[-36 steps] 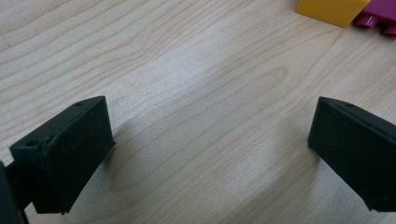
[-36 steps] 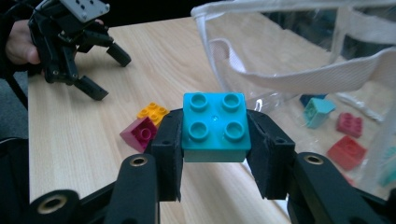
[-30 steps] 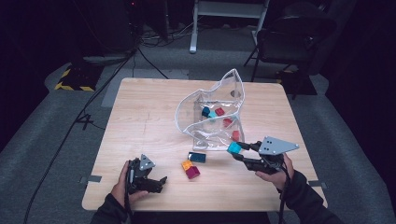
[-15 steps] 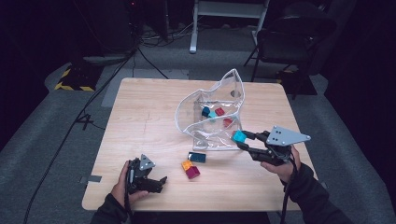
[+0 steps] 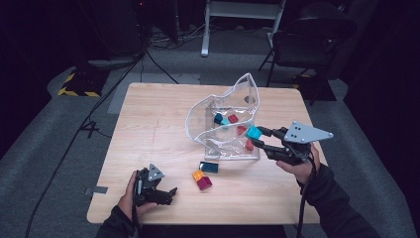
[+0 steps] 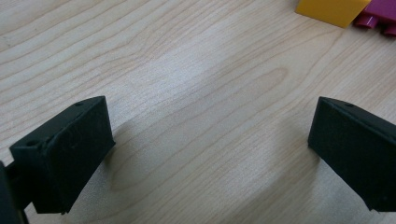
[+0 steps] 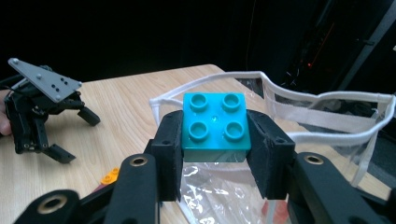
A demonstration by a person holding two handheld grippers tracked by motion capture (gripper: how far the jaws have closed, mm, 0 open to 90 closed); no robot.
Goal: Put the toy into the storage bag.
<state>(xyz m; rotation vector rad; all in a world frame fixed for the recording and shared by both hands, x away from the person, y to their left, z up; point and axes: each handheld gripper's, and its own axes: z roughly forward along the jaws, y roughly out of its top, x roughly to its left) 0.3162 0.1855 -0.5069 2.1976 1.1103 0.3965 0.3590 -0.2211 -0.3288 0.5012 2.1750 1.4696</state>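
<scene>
In the high view the right gripper point(image 5: 258, 138) is held above the table point(image 5: 148, 119), its jaws clamped on a turquoise brick point(image 5: 253, 132) that hangs at the near right edge of the clear plastic bag point(image 5: 225, 116); the bag sits open near the table's middle, with several small bricks inside it, among them a dark blue one, a turquoise one and red ones; three loose bricks lie on the wood just in front of the bag, a dark teal brick point(image 5: 209, 167), a yellow brick point(image 5: 198, 175) and a magenta brick point(image 5: 204, 183), the last two touching; the left gripper point(image 5: 171, 194) rests low at the near left of the table, well apart from the bag, its jaws spread with nothing between them.

In the left gripper view the two black jaws stand wide apart over bare wood; the yellow brick point(image 6: 332, 8) and the magenta brick point(image 6: 380, 14) sit at the top right corner, beyond the jaws.

In the right gripper view the pads press on both sides of the turquoise brick point(image 7: 215, 126), studs up, four of them; beneath and behind it lies the bag's white-trimmed mouth point(image 7: 322, 100); the left gripper point(image 7: 74, 135) shows farther off on the table, jaws parted.
</scene>
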